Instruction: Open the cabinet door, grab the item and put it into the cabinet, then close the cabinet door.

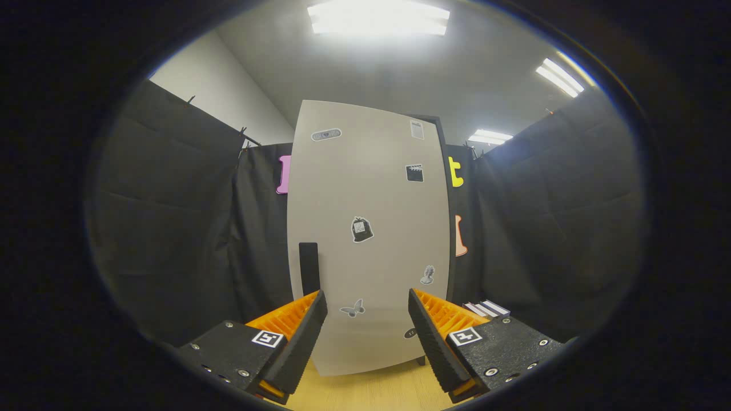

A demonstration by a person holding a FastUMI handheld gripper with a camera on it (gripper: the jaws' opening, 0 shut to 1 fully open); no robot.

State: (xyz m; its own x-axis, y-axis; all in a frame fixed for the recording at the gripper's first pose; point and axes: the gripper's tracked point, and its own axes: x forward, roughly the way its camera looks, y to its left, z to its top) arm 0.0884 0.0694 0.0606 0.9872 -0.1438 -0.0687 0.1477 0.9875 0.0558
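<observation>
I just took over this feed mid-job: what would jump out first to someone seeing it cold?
The tall pale cabinet door stands shut straight ahead of the tongs, dotted with small stickers. A dark vertical handle sits near its left edge, just beyond the left finger. The tongs are spread wide and hold nothing, above a wooden tabletop, and a small striped item lies past the right finger.

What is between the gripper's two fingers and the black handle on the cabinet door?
Nothing. In the gripper view, the open gripper faces the shut cabinet door; its handle sits just beyond one finger, with bare air between.
</observation>
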